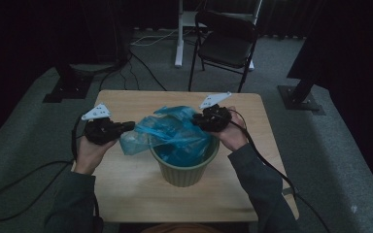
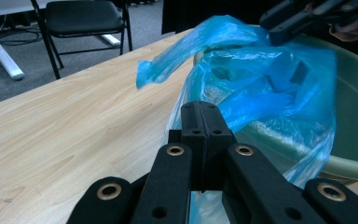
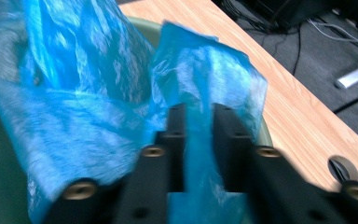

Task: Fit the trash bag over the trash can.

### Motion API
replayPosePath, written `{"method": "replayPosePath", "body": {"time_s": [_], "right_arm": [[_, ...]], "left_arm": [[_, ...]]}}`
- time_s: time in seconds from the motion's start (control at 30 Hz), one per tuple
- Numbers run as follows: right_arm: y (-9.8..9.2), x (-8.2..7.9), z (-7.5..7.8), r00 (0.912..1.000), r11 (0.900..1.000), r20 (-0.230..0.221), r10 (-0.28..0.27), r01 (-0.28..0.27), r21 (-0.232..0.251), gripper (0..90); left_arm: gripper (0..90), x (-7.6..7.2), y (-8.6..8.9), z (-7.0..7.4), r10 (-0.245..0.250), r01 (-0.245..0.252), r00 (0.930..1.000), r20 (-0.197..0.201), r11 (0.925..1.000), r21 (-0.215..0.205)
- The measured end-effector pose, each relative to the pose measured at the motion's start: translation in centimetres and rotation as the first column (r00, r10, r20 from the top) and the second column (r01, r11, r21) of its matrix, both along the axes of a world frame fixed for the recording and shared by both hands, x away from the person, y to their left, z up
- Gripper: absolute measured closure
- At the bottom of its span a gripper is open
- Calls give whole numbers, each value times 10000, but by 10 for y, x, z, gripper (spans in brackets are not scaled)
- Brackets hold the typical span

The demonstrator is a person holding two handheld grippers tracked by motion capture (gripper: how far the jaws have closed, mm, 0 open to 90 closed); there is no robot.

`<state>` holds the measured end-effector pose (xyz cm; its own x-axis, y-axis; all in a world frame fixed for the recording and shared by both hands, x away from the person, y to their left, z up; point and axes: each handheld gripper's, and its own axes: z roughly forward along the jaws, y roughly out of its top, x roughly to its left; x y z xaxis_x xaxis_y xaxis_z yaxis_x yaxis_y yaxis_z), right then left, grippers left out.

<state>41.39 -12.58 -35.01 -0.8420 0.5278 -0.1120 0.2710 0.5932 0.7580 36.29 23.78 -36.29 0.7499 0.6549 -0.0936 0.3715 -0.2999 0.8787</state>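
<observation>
Blue plastic bag (image 1: pixel 175 133) sits half in the green bucket (image 1: pixel 184 170), which stands near the middle of the wooden surface (image 1: pixel 126 184). The bag's lower part lines the inside of the bucket; its upper edge is bunched and pulled up above the rim, with one flap spilling over the bucket's left side toward the left tongs.

Left tongs (image 1: pixel 128 126): just left of the bucket, pointing at it roughly level. Jaws pressed together on a fold of the bag; in the left gripper view (image 2: pixel 205 116) the film comes out right at the closed tips and drapes down beneath them. Left hand (image 1: pixel 91 153) holds the tool body, grey plate on top.

Right tongs (image 1: pixel 199 121): at the bucket's far right rim, pointing in toward the bag. In the right gripper view (image 3: pixel 199 116) the jaws stand a narrow gap apart with blue film filling the space between them; that picture is blurred, so I cannot tell whether the pads actually press the film. Right hand (image 1: pixel 233 133) sits just right of the bucket.

Bag top stretches between the two tongs, across the bucket's mouth.

Beyond the surface, behind the bucket: a black folding chair (image 1: pixel 226 43) on grey carpet, white table leg (image 1: pixel 178 34) just left of the chair. Cables run across the floor left of the chair.
</observation>
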Motion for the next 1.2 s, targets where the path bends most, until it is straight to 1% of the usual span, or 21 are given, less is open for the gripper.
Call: {"method": "replayPosePath", "body": {"time_s": [0.03, 0.07, 0.1, 0.17, 0.23, 0.33, 0.37, 0.4, 0.43, 0.5, 0.53, 0.57, 0.6, 0.73, 0.77, 0.83, 0.93, 1.0, 1.03, 1.1, 1.2], "right_arm": [[0, 0, -1, 10000, 10000, -79, -36, 35, -42, 883], [0, 0, -1, 10000, 10000, -79, -36, 35, -42, 883], [-1, -1, -1, 9999, 9997, -4, -106, 106, -231, 900], [-2, -2, 0, 9999, 9994, 84, -124, 126, -327, 900], [-6, -10, 4, 9984, 9984, 491, -280, 303, -468, 900], [-13, -15, 7, 9969, 9987, 679, -408, 427, -265, 900], [-22, -19, 8, 9953, 9982, 773, -581, 591, -107, 900], [-22, -19, 8, 9953, 9982, 773, -581, 591, -107, 900], [-33, -21, 8, 9929, 9964, 844, -843, 835, 129, 900], [-41, -22, 8, 9924, 9951, 793, -945, 919, 368, 900], [-41, -22, 8, 9924, 9951, 793, -945, 919, 368, 900], [-46, -23, 7, 9924, 9942, 758, -972, 932, 543, 900], [-46, -23, 7, 9924, 9942, 758, -972, 932, 543, 900], [-47, -24, 7, 9930, 9948, 835, -833, 779, 658, 900], [-46, -25, 7, 9935, 9950, 842, -770, 713, 695, 900], [-43, -25, 9, 9933, 9955, 930, -687, 621, 719, 900], [-41, -25, 10, 9932, 9958, 980, -624, 553, 729, 900], [-39, -25, 11, 9932, 9962, 1010, -577, 507, 703, 900], [-38, -25, 11, 9932, 9963, 1024, -553, 481, 713, 900], [-39, -25, 12, 9932, 9959, 1022, -565, 489, 757, 900], [-39, -24, 12, 9939, 9956, 978, -513, 432, 837, 900]], "left_arm": [[900, 0, 1, 0, 11, -11, 10000, 1, 10000, 6], [900, 0, 1, 0, 11, -11, 10000, 1, 10000, 6], [900, -1, 2, -1, 30, -30, 10000, -8, 10000, -14], [900, -1, 3, -1, 47, -47, 10000, -11, 10000, -15], [900, -2, 5, -2, 93, -93, 9999, -50, 9999, -45], [900, -3, 7, -3, 153, -153, 9998, -85, 9999, -17], [900, -3, 9, -4, 182, -182, 9998, -114, 9998, -10], [900, -3, 9, -4, 182, -182, 9998, -114, 9998, -10], [900, -3, 10, -5, 215, -215, 9997, -152, 9998, -9], [900, -3, 11, -5, 218, -218, 9996, -184, 9998, -30], [900, -3, 11, -5, 218, -218, 9996, -184, 9998, -30], [900, -3, 10, -4, 177, -178, 9997, -146, 9998, -71], [897, -3, 10, -4, 177, -178, 9997, -146, 9998, -71], [803, -2, 7, 3, 162, -162, 9999, 44, 9998, -142], [803, -2, 5, 6, 110, -107, 9998, 137, 9998, -158], [742, -1, -1, 14, 1, 5, 9995, 313, 9998, -192], [676, 0, -5, 18, -101, 111, 9991, 406, 9996, -245], [650, 2, -9, 22, -112, 124, 9985, 534, 9997, -208], [628, 4, -11, 26, -199, 223, 9981, 579, 9989, -401], [605, 5, -12, 28, -189, 219, 9979, 619, 9987, -470], [585, 7, -18, 32, -309, 330, 9975, 637, 9990, -307]]}}
